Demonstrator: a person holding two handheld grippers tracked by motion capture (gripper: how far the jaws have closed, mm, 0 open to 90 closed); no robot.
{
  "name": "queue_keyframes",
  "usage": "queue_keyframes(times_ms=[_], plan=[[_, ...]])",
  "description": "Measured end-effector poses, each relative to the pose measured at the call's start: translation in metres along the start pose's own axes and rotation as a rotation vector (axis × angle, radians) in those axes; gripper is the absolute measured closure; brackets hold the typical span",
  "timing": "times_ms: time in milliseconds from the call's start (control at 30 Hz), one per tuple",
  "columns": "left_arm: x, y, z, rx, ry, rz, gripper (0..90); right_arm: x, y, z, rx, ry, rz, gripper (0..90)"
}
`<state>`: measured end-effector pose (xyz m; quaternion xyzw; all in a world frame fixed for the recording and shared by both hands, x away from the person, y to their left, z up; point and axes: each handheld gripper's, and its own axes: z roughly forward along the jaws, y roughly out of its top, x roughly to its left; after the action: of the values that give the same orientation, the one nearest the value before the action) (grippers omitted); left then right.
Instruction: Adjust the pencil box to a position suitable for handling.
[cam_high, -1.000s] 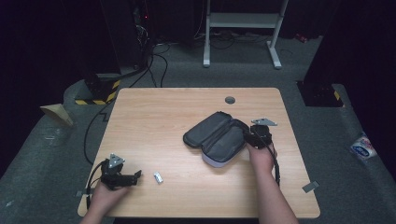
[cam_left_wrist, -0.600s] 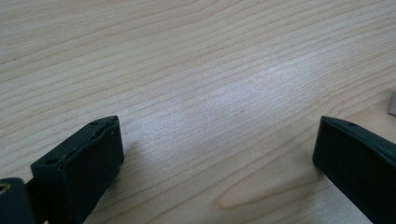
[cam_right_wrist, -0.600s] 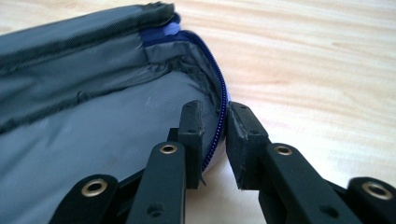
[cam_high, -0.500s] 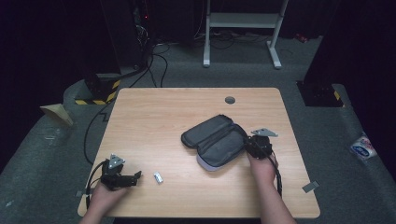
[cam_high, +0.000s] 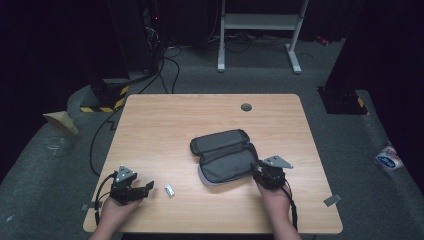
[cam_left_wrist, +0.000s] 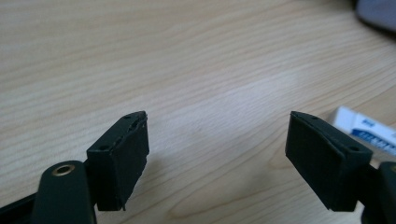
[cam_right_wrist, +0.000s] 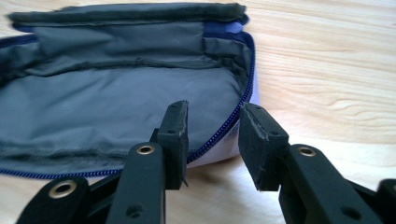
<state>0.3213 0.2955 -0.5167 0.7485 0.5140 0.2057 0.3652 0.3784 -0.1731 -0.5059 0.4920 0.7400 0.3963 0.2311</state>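
A dark grey pencil case (cam_high: 225, 155) lies unzipped near the middle of the wooden table (cam_high: 175, 120), its lid folded back. In the right gripper view its grey lining (cam_right_wrist: 116, 102) and blue zipper show. My right gripper (cam_high: 260, 175) sits at the case's right end. It is open, and its jaws (cam_right_wrist: 214, 126) straddle the zipper edge with a gap on both sides. My left gripper (cam_high: 147, 187) rests at the table's front left, open and holding nothing (cam_left_wrist: 217, 144). A small white eraser (cam_high: 170, 190) lies just to its right (cam_left_wrist: 364, 128).
A round grommet (cam_high: 246, 107) sits near the table's far edge. Cables trail off the table's left side. A white stand (cam_high: 260, 30) is on the floor beyond the table, and litter (cam_high: 387, 157) lies on the floor at the right.
My right gripper has moved toward the front edge along the case's right end. The case has shifted and turned slightly toward the left front. The left gripper has stayed put.
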Motion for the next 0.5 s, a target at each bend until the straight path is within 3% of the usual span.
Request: queue_keyframes(times_ms=[167,433,500], plan=[[-0.018,0.009,-0.005,-0.059,-0.042,0.011,25.4,0.017,-0.006,-0.003,-0.017,0.032,-0.019,60.1],[-0.043,0.025,0.003,-0.089,-0.097,0.026,26.5,0.033,-0.012,-0.004,-0.031,0.044,-0.049,58.1],[-0.05,0.029,0.007,-0.093,-0.128,0.019,28.9,0.036,-0.013,-0.005,-0.036,0.055,-0.059,56.7]])
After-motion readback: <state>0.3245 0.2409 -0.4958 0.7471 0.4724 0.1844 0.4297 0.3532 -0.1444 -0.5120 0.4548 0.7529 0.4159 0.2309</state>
